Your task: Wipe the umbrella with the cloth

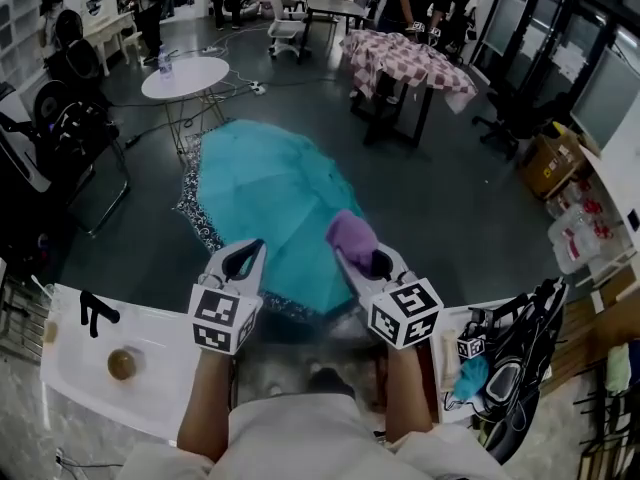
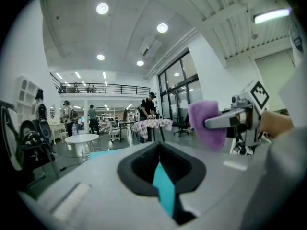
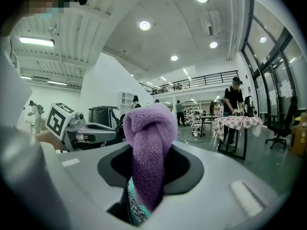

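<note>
An open teal umbrella [image 1: 260, 198] with a patterned rim lies on the grey floor, its near edge under my two raised grippers. My left gripper [image 1: 244, 258] is shut, and a thin strip of teal umbrella fabric [image 2: 163, 186] shows pinched in its jaws [image 2: 160, 176]. My right gripper [image 1: 360, 258] is shut on a purple cloth [image 1: 350, 236], which bulges out of the jaws [image 3: 146, 176] as a fat fold [image 3: 148, 143]. A bit of the patterned umbrella rim [image 3: 136, 210] shows under the cloth between the same jaws. The two grippers are side by side, close together.
A round white table [image 1: 185, 76] stands beyond the umbrella, and a table with a checked cloth [image 1: 405, 60] at the back right. A white table [image 1: 80, 358] is at my lower left and a black bag [image 1: 520, 368] at my lower right. People stand at the back.
</note>
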{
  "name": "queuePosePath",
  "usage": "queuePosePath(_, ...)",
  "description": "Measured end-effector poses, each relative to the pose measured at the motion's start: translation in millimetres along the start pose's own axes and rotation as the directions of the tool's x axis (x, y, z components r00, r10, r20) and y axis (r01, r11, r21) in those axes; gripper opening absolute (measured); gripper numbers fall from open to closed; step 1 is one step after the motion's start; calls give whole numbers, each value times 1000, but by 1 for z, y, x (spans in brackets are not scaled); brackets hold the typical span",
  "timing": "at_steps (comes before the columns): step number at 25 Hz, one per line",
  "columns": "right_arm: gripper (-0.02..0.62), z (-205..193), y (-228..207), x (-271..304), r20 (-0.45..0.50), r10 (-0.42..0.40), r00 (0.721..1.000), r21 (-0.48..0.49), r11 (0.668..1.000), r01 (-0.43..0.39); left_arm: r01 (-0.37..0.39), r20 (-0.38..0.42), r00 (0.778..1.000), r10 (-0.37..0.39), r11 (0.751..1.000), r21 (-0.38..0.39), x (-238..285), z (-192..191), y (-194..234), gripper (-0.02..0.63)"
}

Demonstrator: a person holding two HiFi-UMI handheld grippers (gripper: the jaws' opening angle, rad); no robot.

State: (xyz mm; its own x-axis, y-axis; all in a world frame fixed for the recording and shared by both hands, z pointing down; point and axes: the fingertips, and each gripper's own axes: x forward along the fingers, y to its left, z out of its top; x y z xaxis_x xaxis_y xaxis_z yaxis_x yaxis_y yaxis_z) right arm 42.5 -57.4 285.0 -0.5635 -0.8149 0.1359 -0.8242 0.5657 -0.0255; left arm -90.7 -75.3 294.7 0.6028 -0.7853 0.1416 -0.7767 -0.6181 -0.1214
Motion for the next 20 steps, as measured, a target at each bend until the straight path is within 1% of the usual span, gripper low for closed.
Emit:
queuePosePath(3, 135, 5, 6, -6, 9, 5, 1000, 14, 1000, -5, 5, 14, 1000, -6, 1000, 17, -6, 8, -3, 3)
queuePosePath(9, 135, 11, 14, -17, 16, -16, 1000, 19, 1000, 15, 14, 7, 1000, -14, 999, 29, -15, 7, -7, 3)
queuePosePath(12, 135, 13, 17, -24, 14, -24, 1000, 13, 1000, 24, 19, 13, 1000, -20, 999, 43, -18, 12, -14, 3)
queuePosePath(16, 135, 15, 22, -35, 18, -15, 1000, 9, 1000, 15, 17, 23, 1000, -19, 999, 52, -23, 19, -25, 3)
queuePosePath(20, 135, 15, 23, -55, 14, -16, 1000, 1, 1000, 16, 10, 22, 1000, -11, 999, 54, -27, 23, -39, 3)
